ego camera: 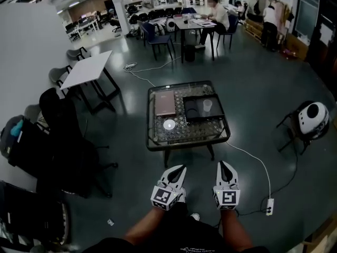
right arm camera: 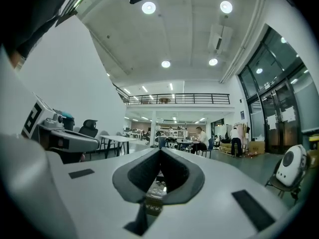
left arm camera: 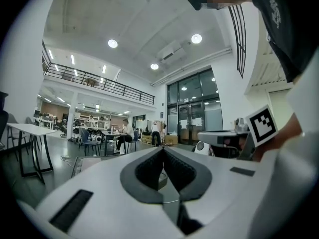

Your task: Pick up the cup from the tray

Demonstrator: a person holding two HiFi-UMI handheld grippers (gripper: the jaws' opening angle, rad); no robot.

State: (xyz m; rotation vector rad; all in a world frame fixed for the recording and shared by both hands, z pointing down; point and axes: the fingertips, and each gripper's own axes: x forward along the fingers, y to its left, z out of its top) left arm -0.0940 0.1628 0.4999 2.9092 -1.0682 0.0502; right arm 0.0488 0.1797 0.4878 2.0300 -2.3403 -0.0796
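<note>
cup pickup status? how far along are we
Done: nothing yet. The cup stands upright on the black tray on the glass table. In hand: nothing. The left gripper and right gripper are both shut and empty, held short of the table. Left to do: approach, open a gripper, close it on the cup and lift it off the tray.

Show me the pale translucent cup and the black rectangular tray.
pale translucent cup (ego camera: 207, 105): head view, its side wall.
black rectangular tray (ego camera: 216, 114): head view, bare floor near the right rim.
</note>
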